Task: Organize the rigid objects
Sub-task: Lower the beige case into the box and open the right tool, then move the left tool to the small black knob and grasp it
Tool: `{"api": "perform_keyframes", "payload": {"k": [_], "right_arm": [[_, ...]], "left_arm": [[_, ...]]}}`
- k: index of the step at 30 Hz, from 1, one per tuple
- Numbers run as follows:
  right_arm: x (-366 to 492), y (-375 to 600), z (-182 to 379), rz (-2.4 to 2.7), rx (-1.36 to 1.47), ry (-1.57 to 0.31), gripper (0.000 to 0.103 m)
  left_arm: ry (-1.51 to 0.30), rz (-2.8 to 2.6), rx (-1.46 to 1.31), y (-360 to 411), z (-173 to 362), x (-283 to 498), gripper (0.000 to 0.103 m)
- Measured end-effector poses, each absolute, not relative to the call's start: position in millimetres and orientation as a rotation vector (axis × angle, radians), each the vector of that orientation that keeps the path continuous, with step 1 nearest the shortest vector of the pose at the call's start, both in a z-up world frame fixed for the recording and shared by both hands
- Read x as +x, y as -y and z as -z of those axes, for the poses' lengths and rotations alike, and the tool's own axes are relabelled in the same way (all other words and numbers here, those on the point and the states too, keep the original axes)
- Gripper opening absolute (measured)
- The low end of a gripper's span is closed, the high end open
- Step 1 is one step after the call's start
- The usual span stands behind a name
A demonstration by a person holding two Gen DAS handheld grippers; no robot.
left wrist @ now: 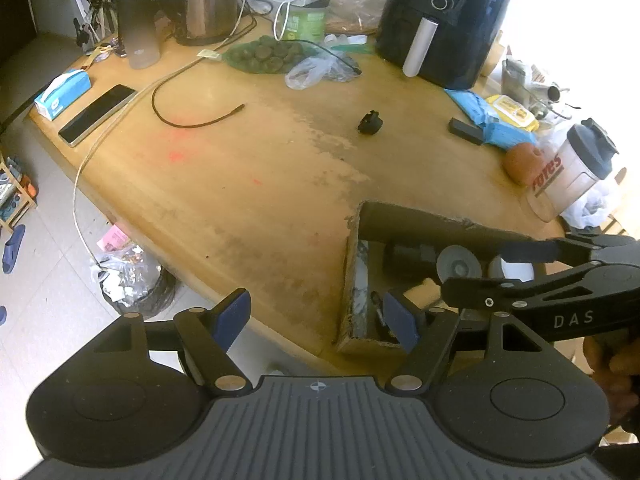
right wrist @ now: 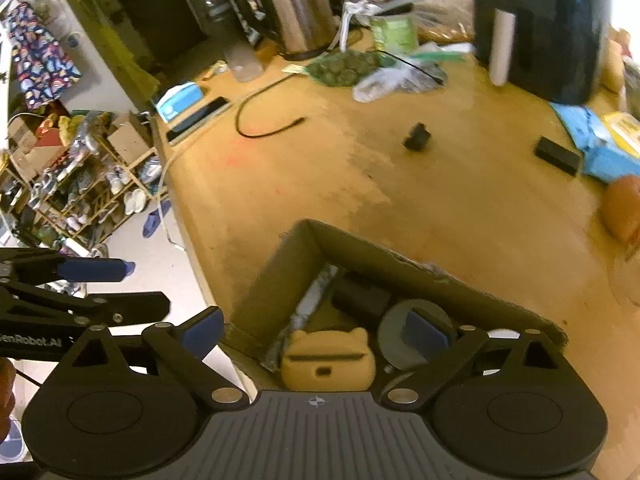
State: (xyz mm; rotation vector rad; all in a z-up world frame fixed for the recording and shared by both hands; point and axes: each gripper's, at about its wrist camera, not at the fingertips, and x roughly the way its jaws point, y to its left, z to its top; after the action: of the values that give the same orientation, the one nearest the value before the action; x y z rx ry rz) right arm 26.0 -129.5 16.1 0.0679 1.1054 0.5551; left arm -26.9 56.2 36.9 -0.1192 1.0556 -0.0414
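The letters "DAS" are printed in pale capitals on the black body of the right gripper point(left wrist: 476, 276), seen at the lower right of the left wrist view. In the right wrist view, "enRobot.AI" is read in pale letters on the black body of the left gripper point(right wrist: 132, 288), the start of the word being cut off by the frame edge. Red slanted lettering, read as roughly "Fores", is carried on the clear shaker bottle point(left wrist: 572, 172) with a dark lid at the table's right edge; its spelling cannot be confirmed. Print on the yellow packet point(left wrist: 514, 114) is too small to be read.
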Motion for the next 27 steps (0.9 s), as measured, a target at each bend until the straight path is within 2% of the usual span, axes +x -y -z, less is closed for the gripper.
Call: {"api": "perform_keyframes", "payload": {"k": [4,27], "right_arm": [[25.5,139.9,-13.2,-0.512,0.071,-1.118,0.103],[27.6,204.0,-8.5,-0.250,0.146,-1.113,0.103]], "left_arm": [[-1.062,0.052,-0.108,-51.0,-35.5,-23.4,0.073],[-1.070,0.192,-0.026,-12.3,-33.4,18.2,0.073]]}}
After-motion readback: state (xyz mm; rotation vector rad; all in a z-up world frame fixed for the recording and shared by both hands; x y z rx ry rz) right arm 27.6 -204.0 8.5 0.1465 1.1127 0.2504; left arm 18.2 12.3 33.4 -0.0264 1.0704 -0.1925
